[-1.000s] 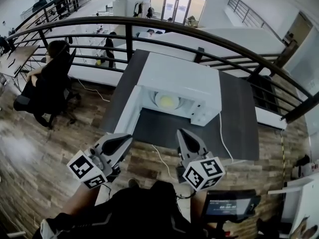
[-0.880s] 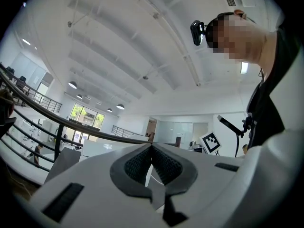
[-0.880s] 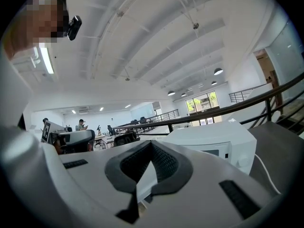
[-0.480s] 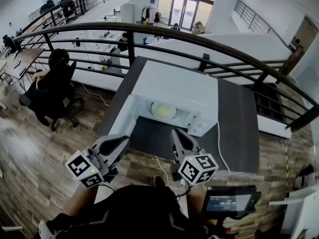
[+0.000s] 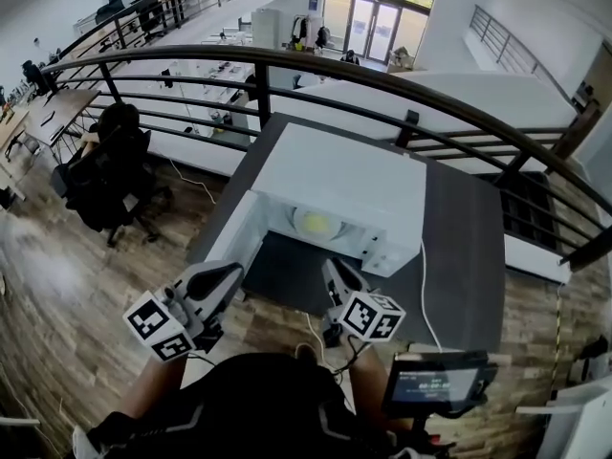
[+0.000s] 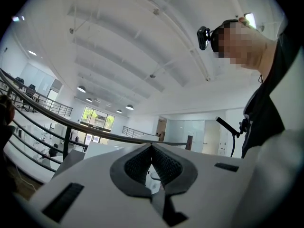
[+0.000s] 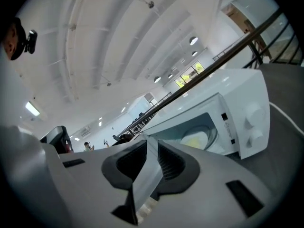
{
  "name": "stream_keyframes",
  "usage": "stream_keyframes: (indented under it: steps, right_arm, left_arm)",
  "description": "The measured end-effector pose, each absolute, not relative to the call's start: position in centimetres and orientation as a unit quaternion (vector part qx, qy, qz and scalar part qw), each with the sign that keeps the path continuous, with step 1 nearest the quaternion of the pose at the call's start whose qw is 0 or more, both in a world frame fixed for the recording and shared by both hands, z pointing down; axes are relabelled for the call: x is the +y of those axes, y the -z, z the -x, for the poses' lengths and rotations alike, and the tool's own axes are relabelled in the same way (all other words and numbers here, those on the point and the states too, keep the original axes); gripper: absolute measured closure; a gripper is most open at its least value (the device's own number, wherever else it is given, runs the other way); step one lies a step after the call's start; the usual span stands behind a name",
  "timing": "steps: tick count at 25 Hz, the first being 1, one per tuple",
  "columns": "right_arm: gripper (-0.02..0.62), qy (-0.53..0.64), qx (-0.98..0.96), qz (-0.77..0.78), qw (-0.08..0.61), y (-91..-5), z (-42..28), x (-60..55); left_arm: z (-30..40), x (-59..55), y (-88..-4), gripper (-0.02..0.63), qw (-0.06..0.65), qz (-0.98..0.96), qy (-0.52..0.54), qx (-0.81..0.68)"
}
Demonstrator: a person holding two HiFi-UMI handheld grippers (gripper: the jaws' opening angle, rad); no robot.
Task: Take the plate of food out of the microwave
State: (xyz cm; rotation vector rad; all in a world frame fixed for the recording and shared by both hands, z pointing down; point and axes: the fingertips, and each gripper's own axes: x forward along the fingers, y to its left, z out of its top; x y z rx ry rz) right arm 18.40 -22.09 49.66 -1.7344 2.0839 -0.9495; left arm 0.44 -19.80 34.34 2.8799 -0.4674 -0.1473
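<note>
On a dark grey worktop (image 5: 459,247), one white microwave (image 5: 344,180) stands with its door (image 5: 234,242) open at 9 o'clock. It holds one pale round plate of yellow food (image 5: 317,223). Bare worktop lies at 3 and 6 o'clock. The left gripper (image 5: 229,273) has its fingers together and empty. The right gripper (image 5: 332,268) has its fingers narrowly apart, opening, and empty.

From your head, the top of the microwave (image 5: 339,185) covers the back of the plate of food (image 5: 316,223), so you see only its front part. The food is a pale yellow patch; what it is you cannot tell, also not in the right gripper view. Your left hand-held gripper (image 5: 237,269) hides the near end of the open door (image 5: 234,242). The print on the screen (image 5: 435,385) is too small to read.
</note>
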Motion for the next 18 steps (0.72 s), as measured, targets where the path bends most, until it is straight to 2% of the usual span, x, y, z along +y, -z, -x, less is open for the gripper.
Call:
stream_keyframes:
  steps: [13,18]
  right_arm:
    - [0.415,0.481,0.622,0.566,0.245,-60.3,-20.9,-24.1]
    - [0.403,0.529,0.57,0.554,0.298,-64.4,-22.4,-25.7]
  left_arm:
    - [-0.1,-21.5,-35.8,0.603,0.116,-0.973,0.051,-0.193]
    - [-0.1,-22.7,-36.6,0.603,0.121,-0.97,0.045,-0.204]
